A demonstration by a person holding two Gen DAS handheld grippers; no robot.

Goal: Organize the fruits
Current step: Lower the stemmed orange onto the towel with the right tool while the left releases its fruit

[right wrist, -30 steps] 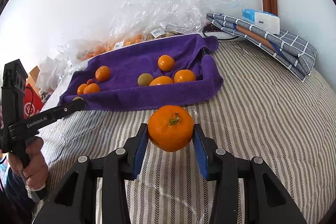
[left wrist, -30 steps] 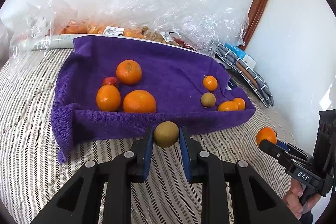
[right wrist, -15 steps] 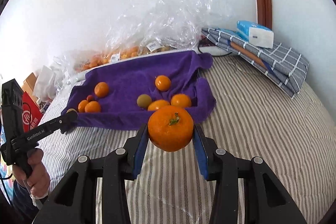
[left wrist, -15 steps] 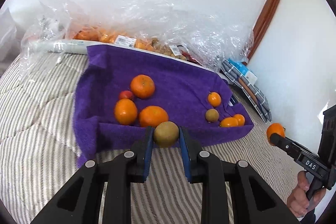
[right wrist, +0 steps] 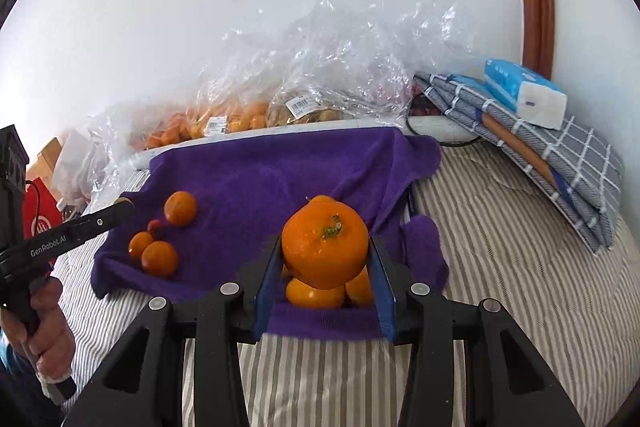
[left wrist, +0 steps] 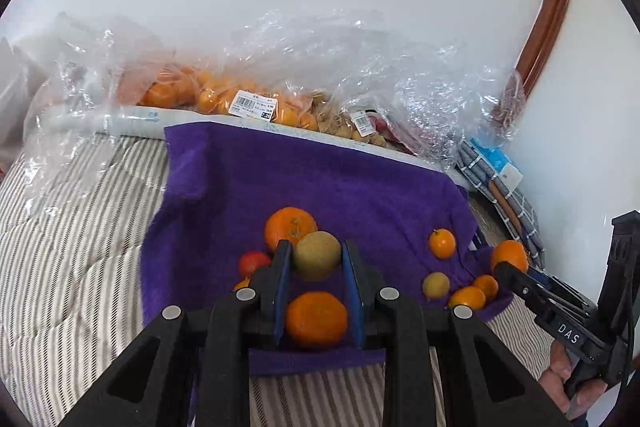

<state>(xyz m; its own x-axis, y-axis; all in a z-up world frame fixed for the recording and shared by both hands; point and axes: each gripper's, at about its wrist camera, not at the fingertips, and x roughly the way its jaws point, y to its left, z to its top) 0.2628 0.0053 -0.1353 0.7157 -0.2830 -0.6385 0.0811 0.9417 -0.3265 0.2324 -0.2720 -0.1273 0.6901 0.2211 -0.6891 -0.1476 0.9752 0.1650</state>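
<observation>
Both hands are loaded and over the sorting area. The left hand-held gripper (left wrist: 316,261) is closed on a brownish-green kiwi-like fruit (left wrist: 317,255), held above the left cluster on the purple towel (left wrist: 320,183). That cluster comprises a large orange (left wrist: 290,227), a second orange (left wrist: 316,319) between the fingers, a small red fruit (left wrist: 254,263) and what appears to be another orange, mostly hidden behind the left finger.

The right hand-held gripper (right wrist: 325,259) is clamped on a large orange with stem (right wrist: 325,247), held over the right cluster of small oranges (right wrist: 316,295) at the towel's near edge. In the left view that group holds three small oranges and a greenish-brown fruit (left wrist: 435,285).

Assessment: sorting is partly done, with roughly eight fruits laid in two groups on the bed (right wrist: 500,267). Both held fruits await release. Bagged fruit (left wrist: 224,99) behind the towel lies unsorted; whether it belongs to the task cannot be determined.
</observation>
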